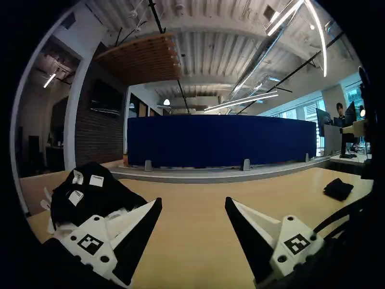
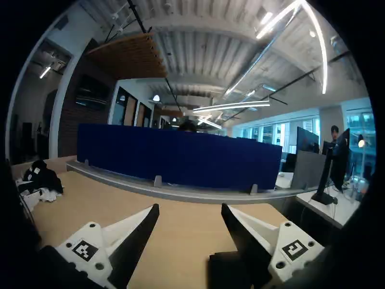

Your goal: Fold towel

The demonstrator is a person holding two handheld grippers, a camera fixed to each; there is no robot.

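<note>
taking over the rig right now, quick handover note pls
Left gripper: open, empty, over the table.
Right gripper: open, empty.
Black cloth pile lies crumpled at the table's left end. A small folded black cloth sits toward the right end.
Done: seemingly one cloth folded.
Left: take a towel from the pile and fold it; nothing gripped yet.

Light wood table [image 1: 202, 226], blue partition [image 1: 216, 142] along its far edge. Brick wall [image 1: 98, 139] left, strip lights [image 1: 243, 102] overhead. 1 person [image 2: 334, 131] beside monitor [image 2: 308, 139], far right.
</note>
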